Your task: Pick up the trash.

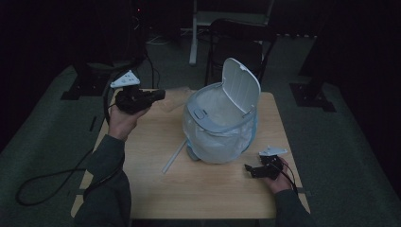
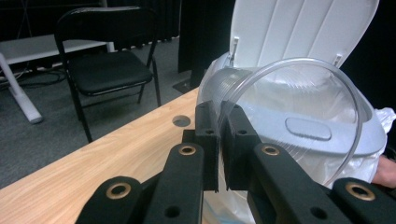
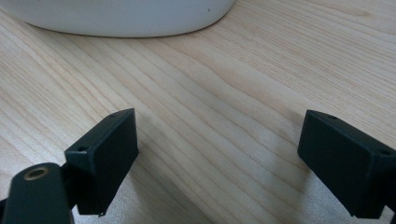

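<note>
A clear plastic cup (image 2: 289, 93) lies on its side in the air, and my left gripper (image 2: 219, 112) is shut on its thin rim. In the high view the left gripper (image 1: 158, 96) holds the cup (image 1: 174, 100) just left of a small white bin (image 1: 220, 125) whose lid (image 1: 242, 85) stands open. A plastic bag lines the bin (image 2: 327, 135). My right gripper (image 1: 253, 170) rests low on the table at the bin's front right, open, with bare wood between its jaws (image 3: 219, 140). The bin's white base (image 3: 126, 18) is just beyond them.
A thin pale stick (image 1: 172, 158) lies on the wooden table (image 1: 208, 194) left of the bin's base. A black folding chair (image 1: 236, 42) stands behind the table's far edge. A cable (image 1: 52, 182) trails off the left side to the floor.
</note>
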